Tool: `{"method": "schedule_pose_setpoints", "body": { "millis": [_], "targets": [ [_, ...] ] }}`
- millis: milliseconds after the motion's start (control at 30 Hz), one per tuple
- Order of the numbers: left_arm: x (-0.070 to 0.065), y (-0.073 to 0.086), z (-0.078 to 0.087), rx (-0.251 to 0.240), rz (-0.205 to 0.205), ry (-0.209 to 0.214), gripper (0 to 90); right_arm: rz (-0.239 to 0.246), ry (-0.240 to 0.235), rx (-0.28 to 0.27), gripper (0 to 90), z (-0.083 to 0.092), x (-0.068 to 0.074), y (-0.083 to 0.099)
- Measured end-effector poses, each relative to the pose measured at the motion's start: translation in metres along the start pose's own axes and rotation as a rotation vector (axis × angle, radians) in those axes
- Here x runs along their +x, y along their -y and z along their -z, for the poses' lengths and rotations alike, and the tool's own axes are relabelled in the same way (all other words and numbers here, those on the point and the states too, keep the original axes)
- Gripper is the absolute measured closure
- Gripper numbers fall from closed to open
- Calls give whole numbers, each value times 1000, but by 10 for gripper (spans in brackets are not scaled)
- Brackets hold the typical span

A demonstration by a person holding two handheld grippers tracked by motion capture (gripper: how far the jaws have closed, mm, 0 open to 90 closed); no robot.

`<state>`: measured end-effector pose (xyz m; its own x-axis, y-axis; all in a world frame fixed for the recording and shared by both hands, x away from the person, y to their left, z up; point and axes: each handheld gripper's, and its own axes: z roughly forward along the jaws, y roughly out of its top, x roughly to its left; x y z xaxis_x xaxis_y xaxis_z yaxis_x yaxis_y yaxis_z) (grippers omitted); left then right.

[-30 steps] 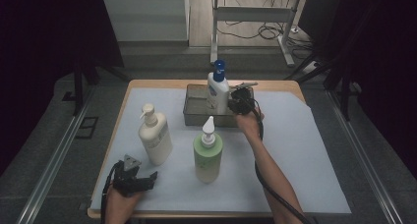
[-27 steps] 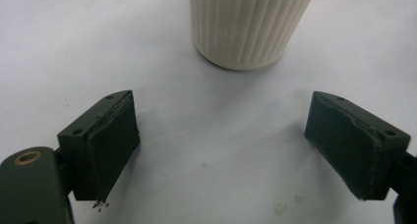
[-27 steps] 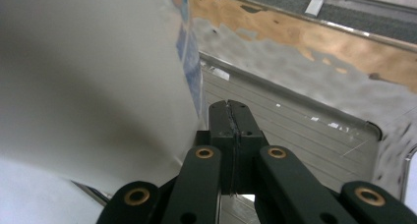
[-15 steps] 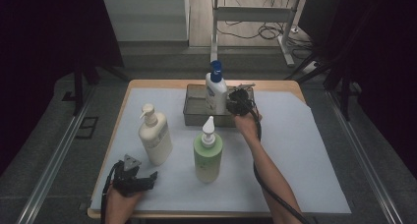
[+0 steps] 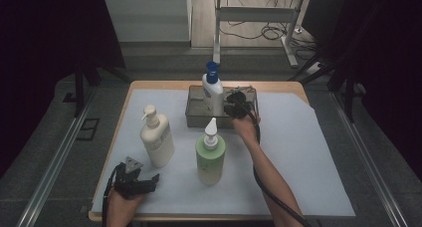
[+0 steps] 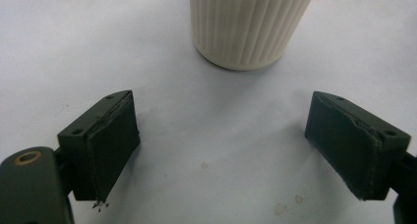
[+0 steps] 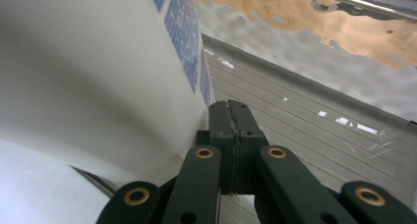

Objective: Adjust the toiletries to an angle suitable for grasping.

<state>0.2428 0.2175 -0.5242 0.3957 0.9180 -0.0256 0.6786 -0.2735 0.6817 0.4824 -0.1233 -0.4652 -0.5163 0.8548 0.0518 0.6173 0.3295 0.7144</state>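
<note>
Dark curtains and a floor with cables surround the table [image 5: 318,152], which carries a white sheet. From the high view, a metal tray [image 5: 196,118] sits at 12 o'clock on the sheet, and the blue-capped bottle [image 5: 212,93] stands upright in its left part. The right hand-held gripper [image 5: 232,103] is just at the bottle's right side, jaws pressed together with nothing between them. A cream bottle [image 5: 157,139] stands at 9 o'clock, a green bottle [image 5: 210,156] near the centre, and the left hand-held gripper [image 5: 149,179] rests at 7 o'clock.

In the left gripper view its jaws stand wide apart and empty, on the sheet, with the ribbed cream bottle [image 6: 248,25] straight ahead at 12 o'clock.

In the right gripper view the closed tips [image 7: 231,117] lie against the bottle's white wall [image 7: 98,76], over the tray floor [image 7: 305,121].

The bottle looks smooth, tall, probably top-heavy and easy to tip; I think a hold across the body, below the pump, is safest. The tray rim is low but may catch the base. Free room lies at 3 o'clock.
</note>
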Motion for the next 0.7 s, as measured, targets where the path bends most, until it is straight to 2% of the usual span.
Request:
{"method": "schedule_pose_setpoints", "body": {
  "millis": [167,600,700],
  "targets": [
    [0,0,0,0,0,0,123,2,0,2,895,-3,3,-1],
    [0,0,0,2,-1,0,123,-21,-41,-3,893,-8,14,-5],
    [0,0,0,2,-1,0,123,-13,-45,-3,893,-9,17,-7]
  ]
}}
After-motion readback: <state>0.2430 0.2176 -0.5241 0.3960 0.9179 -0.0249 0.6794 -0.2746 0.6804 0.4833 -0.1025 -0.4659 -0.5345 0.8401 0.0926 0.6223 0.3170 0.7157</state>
